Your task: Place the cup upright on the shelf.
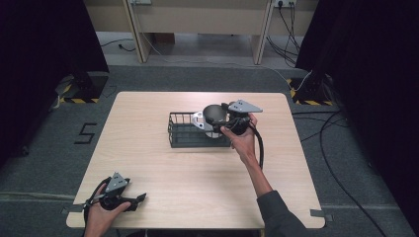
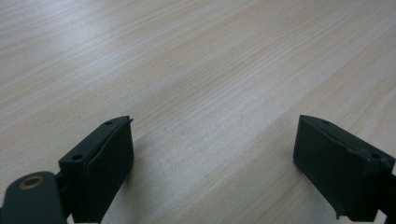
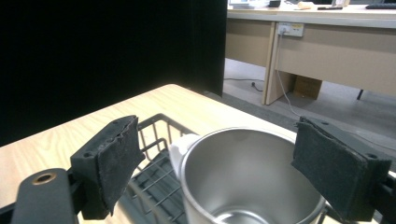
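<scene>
Jaws standing wide either side of the steel cup's rim, gripping nothing, the right gripper (image 3: 215, 163) is hovering over the steel cup (image 3: 247, 177) in the wire basket (image 1: 184, 132), likely mid-grasp or just released, needing a centred squeeze next; left gripper (image 1: 129, 201) idling open at the table's near edge.

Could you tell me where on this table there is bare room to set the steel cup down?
The table is bare left of the wire basket, along the near edge between the left tool and the sleeve, and right of the right tool. It is crowded at the basket's right end, where the steel cup stands.
</scene>
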Demonstrator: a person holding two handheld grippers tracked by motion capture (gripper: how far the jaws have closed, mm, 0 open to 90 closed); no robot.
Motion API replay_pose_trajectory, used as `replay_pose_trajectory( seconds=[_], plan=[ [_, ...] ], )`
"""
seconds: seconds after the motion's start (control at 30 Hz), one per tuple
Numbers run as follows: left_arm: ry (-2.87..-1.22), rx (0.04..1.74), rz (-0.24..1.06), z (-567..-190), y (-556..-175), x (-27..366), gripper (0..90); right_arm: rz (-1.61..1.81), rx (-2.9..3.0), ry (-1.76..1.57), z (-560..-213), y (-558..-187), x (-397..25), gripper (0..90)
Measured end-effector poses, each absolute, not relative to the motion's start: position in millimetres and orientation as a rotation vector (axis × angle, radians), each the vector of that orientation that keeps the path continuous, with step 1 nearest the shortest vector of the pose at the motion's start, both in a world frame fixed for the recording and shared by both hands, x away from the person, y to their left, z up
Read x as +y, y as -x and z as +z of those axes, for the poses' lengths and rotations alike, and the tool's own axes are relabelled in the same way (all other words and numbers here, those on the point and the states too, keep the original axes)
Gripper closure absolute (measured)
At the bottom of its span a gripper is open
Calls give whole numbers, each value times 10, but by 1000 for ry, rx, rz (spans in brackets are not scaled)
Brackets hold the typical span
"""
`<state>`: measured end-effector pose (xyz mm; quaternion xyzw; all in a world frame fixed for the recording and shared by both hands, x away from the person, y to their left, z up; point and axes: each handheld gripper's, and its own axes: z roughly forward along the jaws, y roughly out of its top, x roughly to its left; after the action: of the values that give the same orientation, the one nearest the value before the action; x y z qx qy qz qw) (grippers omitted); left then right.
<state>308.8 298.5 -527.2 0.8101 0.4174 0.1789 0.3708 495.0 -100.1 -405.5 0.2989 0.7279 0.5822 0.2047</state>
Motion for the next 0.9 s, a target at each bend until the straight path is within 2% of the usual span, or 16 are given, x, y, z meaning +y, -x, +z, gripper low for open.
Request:
replay_pose_trajectory(
  seconds=[0.9],
  plan=[
    [-2078,1070,459,-5272,-3088,2985,116,1613,2083,-785,-4087,-4437,-991,161]
  ],
)
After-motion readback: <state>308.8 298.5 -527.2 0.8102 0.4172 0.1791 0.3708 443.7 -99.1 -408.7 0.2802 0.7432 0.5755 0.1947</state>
